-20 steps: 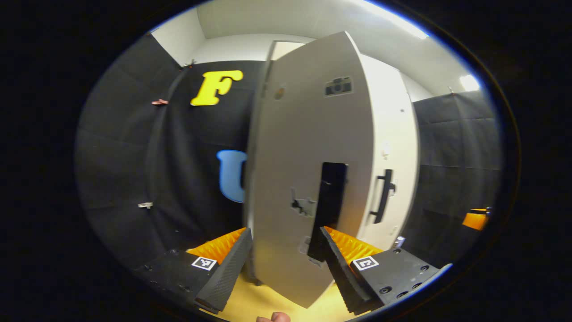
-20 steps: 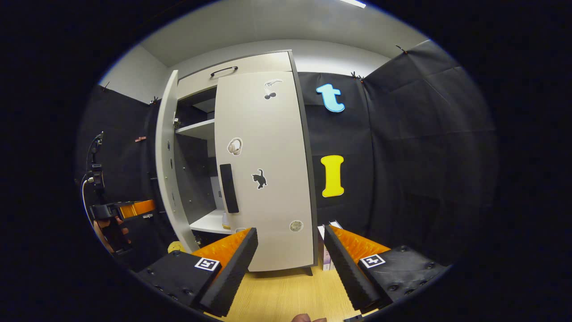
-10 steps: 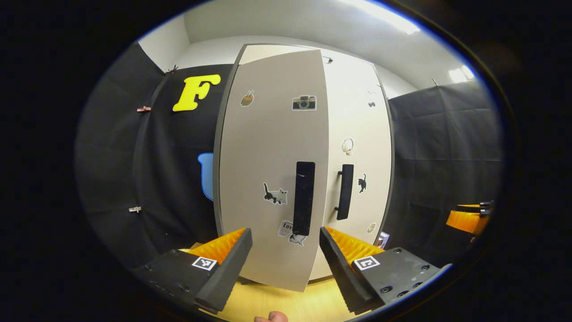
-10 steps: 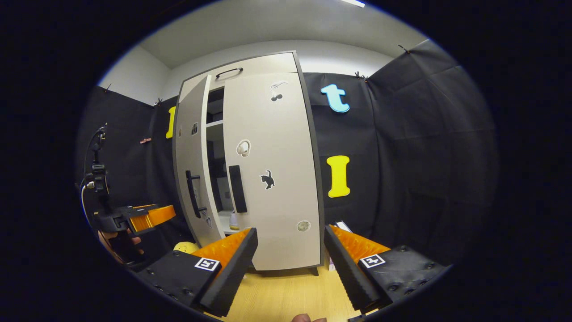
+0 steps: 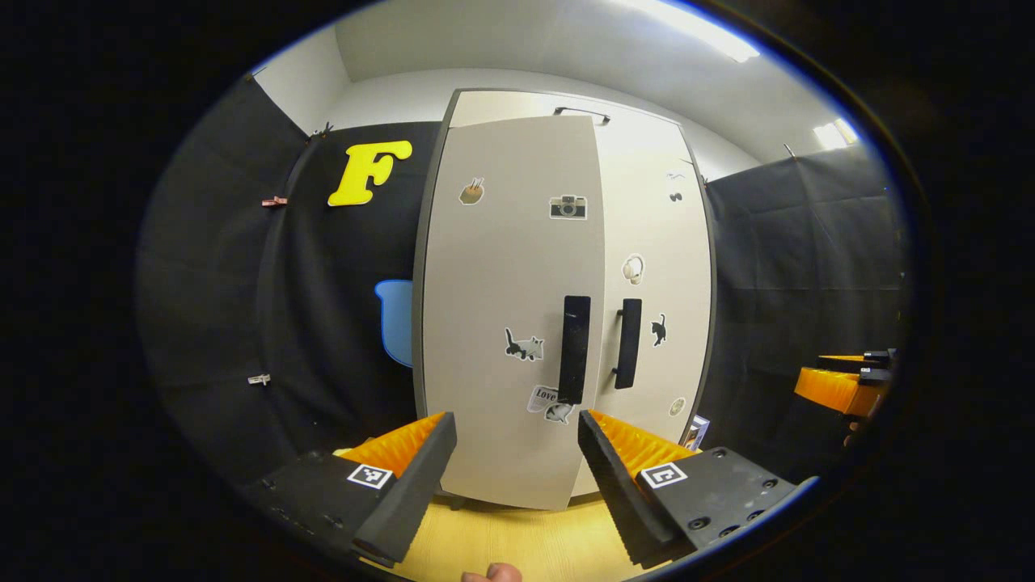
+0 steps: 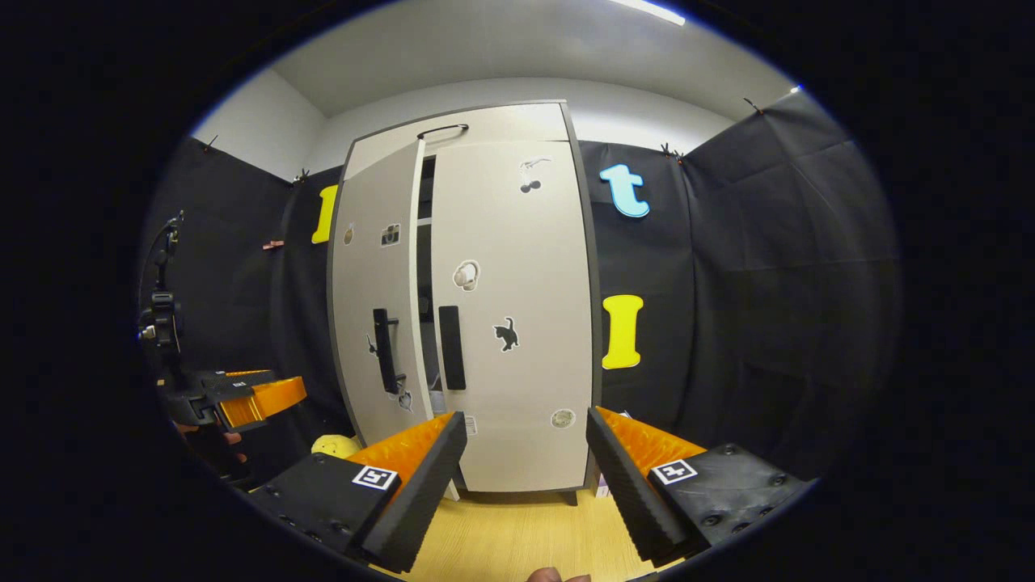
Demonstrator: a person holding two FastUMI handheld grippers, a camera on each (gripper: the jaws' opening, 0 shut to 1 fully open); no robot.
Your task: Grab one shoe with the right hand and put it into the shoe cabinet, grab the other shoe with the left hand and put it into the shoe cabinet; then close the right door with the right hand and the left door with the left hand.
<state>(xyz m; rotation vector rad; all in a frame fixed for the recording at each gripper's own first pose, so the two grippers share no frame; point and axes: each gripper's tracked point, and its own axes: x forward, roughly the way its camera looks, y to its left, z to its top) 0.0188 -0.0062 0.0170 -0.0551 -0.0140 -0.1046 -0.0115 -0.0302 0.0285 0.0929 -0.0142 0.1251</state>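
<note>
The pale shoe cabinet (image 5: 517,105) stands ahead in both views. Its left door (image 5: 501,323) with a black handle (image 5: 575,349) is almost shut; a narrow dark gap (image 6: 426,267) remains between it and the right door (image 6: 517,323), which is shut. The shoes are hidden behind the doors. My left gripper (image 5: 513,477) is open and empty, a short way in front of the left door. My right gripper (image 6: 521,481) is open and empty before the right door. In the right gripper view the left gripper (image 6: 242,396) shows at the far left, held by a hand.
Light wooden floor (image 6: 517,533) runs under the cabinet. A yellow object (image 6: 335,446) lies on the floor left of the cabinet. A small box (image 5: 695,432) leans beside the cabinet's right foot. Black cloth walls close in on both sides.
The left door has swung from wide open to nearly shut. Both grippers have drawn back a little from the cabinet.
</note>
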